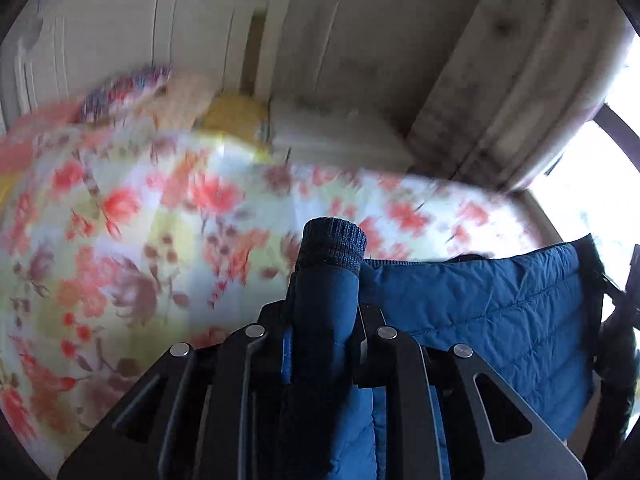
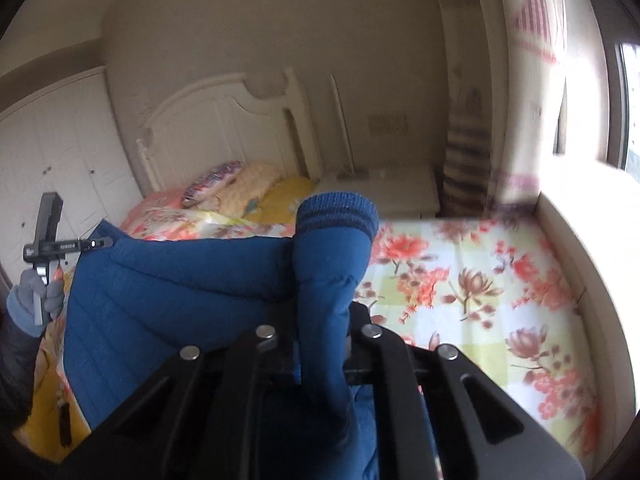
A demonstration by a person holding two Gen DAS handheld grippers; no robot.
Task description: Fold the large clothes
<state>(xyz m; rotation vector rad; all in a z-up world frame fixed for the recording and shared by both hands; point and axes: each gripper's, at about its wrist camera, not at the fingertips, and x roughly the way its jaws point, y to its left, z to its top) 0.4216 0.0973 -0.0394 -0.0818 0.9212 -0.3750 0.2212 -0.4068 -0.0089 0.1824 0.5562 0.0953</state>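
A blue quilted jacket [image 2: 168,292] hangs spread above the floral bed sheet [image 2: 472,280]. In the right wrist view my right gripper [image 2: 322,320] is shut on one sleeve [image 2: 328,272], whose striped knit cuff [image 2: 338,212] sticks up past the jaws. In the left wrist view my left gripper [image 1: 324,312] is shut on the other sleeve [image 1: 326,288], whose dark knit cuff [image 1: 334,246] points forward, with the jacket body [image 1: 480,312] to its right. A gloved hand [image 2: 34,300] holds the left gripper [image 2: 100,243] at the jacket's far left edge.
Pillows [image 2: 240,188] lie at the bed's head under a white headboard [image 2: 208,120]. A white nightstand [image 2: 384,192] stands beside it. A low ledge [image 2: 580,240] and a bright window [image 2: 624,100] border the bed on the right. Wardrobe doors [image 2: 52,148] are at the left.
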